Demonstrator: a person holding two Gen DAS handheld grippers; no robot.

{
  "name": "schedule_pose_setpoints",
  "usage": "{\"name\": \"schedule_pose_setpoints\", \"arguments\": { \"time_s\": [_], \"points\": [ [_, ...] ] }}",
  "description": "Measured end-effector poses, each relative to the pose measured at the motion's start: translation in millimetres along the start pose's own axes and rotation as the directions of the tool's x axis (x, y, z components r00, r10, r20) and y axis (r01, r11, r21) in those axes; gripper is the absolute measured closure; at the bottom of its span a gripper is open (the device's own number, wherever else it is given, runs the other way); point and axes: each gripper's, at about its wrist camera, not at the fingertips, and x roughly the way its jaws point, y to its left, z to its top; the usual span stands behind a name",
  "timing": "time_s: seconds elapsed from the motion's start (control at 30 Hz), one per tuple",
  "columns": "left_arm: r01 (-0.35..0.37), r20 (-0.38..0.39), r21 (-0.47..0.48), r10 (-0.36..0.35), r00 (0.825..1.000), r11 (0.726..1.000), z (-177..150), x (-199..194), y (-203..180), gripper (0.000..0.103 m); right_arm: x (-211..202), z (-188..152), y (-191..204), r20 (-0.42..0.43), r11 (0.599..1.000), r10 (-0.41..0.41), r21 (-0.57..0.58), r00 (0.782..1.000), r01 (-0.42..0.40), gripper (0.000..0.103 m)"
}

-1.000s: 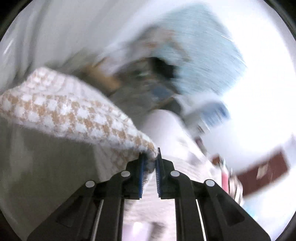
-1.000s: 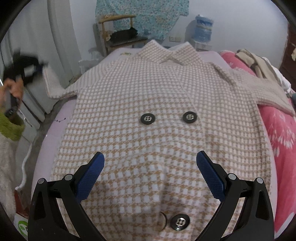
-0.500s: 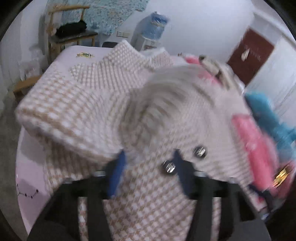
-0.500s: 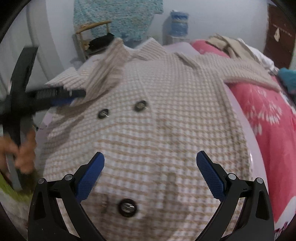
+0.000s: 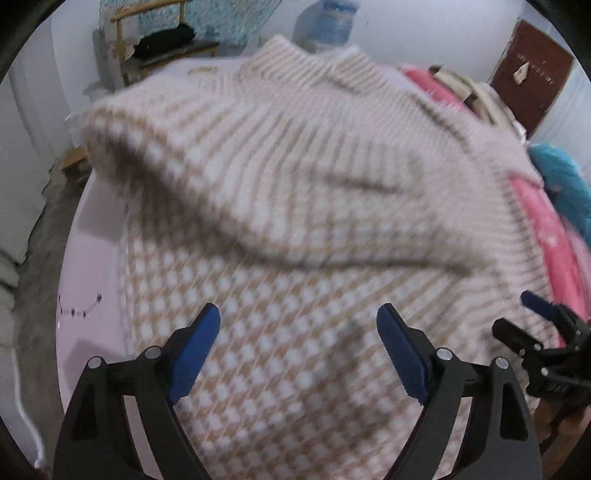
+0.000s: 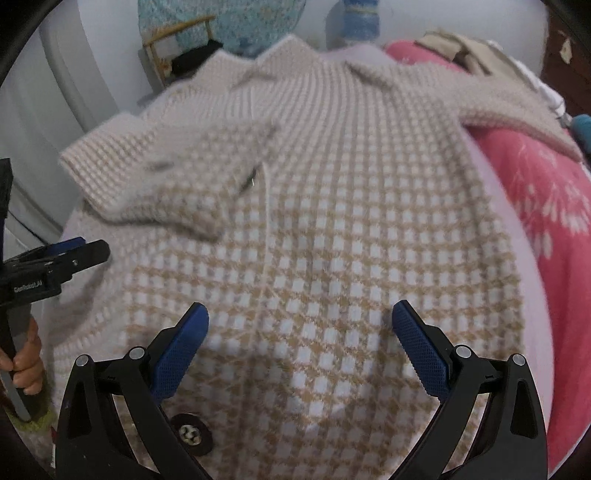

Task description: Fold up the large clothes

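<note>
A large beige-and-white checked coat (image 6: 332,229) lies front-up on a pale pink bed. Its left sleeve (image 6: 177,177) is folded across the chest; in the left wrist view the sleeve (image 5: 295,177) lies over the body. The right sleeve (image 6: 517,107) stretches out over a pink quilt. My left gripper (image 5: 298,328) is open and empty above the coat's lower part. My right gripper (image 6: 300,325) is open and empty above the coat's hem, near a dark button (image 6: 192,434). The left gripper also shows at the right wrist view's left edge (image 6: 55,258).
A pink floral quilt (image 6: 546,221) covers the bed's right side, with a teal cloth (image 5: 561,184) and folded beige clothes (image 6: 461,48) on it. A wooden chair (image 5: 159,40) and a water jug (image 5: 328,22) stand by the back wall. A brown door (image 5: 528,74) is far right.
My left gripper carried the left sleeve over the coat's chest, opened and let it go. The sleeve now lies folded across the front. My right gripper stayed open.
</note>
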Motion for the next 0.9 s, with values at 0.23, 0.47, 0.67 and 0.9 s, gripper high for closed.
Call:
{"name": "schedule_pose_setpoints", "arguments": {
  "time_s": [0.23,0.47,0.67,0.9],
  "points": [
    [0.019,0.04,0.003,-0.019,0.999,1.0,-6.5,-0.6,4.7,0.009,3.5,-3.9,-3.1,0.015,1.0,0.008,-0.022,1.0,-0.008,0.007],
    [0.026,0.07,0.015,-0.027,0.997,1.0,-9.6,-1.6,6.5,0.006,-2.6,-2.5,-10.2,-0.014,0.995,0.076,-0.062,0.997,-0.077,0.007],
    [0.054,0.11,0.03,-0.057,0.992,0.998,-14.0,-9.9,11.8,0.006,-34.8,37.7,-24.1,0.104,0.972,0.233,0.016,0.967,-0.236,0.008],
    [0.001,0.127,-0.051,0.005,0.992,0.999,-12.4,-8.3,36.9,0.006,0.6,79.0,-22.4,0.089,0.898,0.414,0.126,0.906,-0.423,0.031]
  ]
}}
